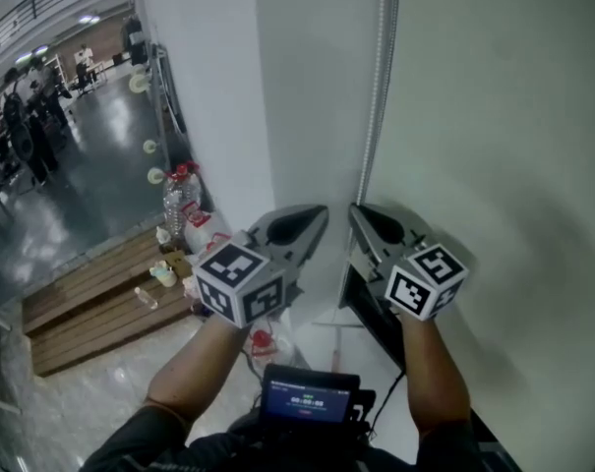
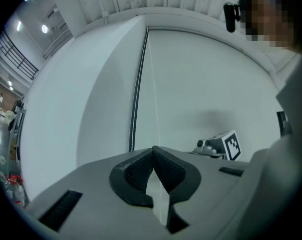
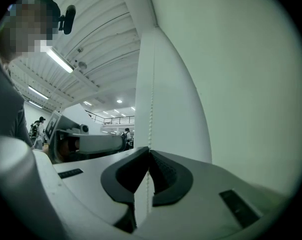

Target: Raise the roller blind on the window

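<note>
The white roller blind (image 1: 494,116) hangs down over the window in front of me. Along its left edge runs a grey side strip (image 1: 378,87). A thin white bead chain (image 2: 152,94) drops straight into my left gripper (image 2: 153,151), whose jaws are shut on it. In the right gripper view the bead chain (image 3: 151,99) likewise runs down into my right gripper (image 3: 150,151), also shut on it. In the head view the left gripper (image 1: 317,216) and right gripper (image 1: 358,212) point upward side by side, close to the blind's left edge.
A white wall (image 1: 218,87) stands left of the window. Below the blind lies a dark sill (image 1: 371,313). Water bottles (image 1: 179,200) and wooden pallets (image 1: 90,303) sit on the floor at left. People (image 1: 27,116) stand far off. A small screen (image 1: 307,396) hangs at my chest.
</note>
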A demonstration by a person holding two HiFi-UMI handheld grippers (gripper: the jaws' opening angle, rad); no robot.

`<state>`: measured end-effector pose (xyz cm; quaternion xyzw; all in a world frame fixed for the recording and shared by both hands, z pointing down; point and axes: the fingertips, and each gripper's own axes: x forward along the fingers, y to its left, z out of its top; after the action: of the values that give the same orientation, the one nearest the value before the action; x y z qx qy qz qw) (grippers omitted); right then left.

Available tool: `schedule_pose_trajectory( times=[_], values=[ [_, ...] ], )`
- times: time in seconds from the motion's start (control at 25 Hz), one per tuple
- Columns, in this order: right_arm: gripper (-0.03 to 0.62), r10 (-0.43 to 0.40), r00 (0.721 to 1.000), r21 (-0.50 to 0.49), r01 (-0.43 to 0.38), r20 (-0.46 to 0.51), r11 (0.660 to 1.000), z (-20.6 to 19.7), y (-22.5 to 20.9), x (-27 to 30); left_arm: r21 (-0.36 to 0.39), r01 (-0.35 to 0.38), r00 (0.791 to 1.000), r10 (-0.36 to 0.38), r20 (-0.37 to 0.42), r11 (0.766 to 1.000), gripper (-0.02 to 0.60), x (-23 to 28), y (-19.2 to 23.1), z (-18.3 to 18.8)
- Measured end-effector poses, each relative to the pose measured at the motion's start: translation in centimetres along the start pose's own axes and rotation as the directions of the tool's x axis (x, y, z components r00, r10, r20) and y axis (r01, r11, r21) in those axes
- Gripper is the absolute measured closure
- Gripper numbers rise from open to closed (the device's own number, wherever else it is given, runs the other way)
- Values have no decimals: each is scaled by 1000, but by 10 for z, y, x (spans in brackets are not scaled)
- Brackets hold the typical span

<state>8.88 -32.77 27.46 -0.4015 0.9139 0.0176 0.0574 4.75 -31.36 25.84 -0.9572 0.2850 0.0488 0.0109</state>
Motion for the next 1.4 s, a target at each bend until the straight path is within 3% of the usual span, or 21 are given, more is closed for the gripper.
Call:
schedule_pose_trajectory(
  times=[0.12,0.2,0.48,0.6,0.8,1.0,1.12,1.4],
  values=[
    [594,13,1000,-10,-13,-11,1000,1,13,-8,6,36,999,-36,29,999,580,5,-14,18],
    [594,19,1000,-8,-19,-14,1000,3,16,-11,17,62,997,-63,39,998,476,11,-23,30],
    [594,45,998,-13,-45,-33,999,4,25,-14,10,126,992,-126,10,992,469,31,-31,35],
    [594,66,997,-15,-67,-27,998,0,29,-12,9,132,991,-132,1,991,471,35,-28,32],
    [594,70,997,-21,-71,-36,997,-1,32,-11,32,174,985,-174,1,984,577,37,-32,30],
    [594,85,996,-17,-85,-31,996,-4,36,-11,21,202,979,-203,24,979,583,32,-34,27],
    [594,83,996,-20,-84,-29,996,-5,34,-11,50,197,980,-198,14,979,583,33,-35,26],
    [592,72,996,-6,-73,-52,997,-19,30,-12,39,190,982,-191,6,981,583,35,-33,13]
  ],
)
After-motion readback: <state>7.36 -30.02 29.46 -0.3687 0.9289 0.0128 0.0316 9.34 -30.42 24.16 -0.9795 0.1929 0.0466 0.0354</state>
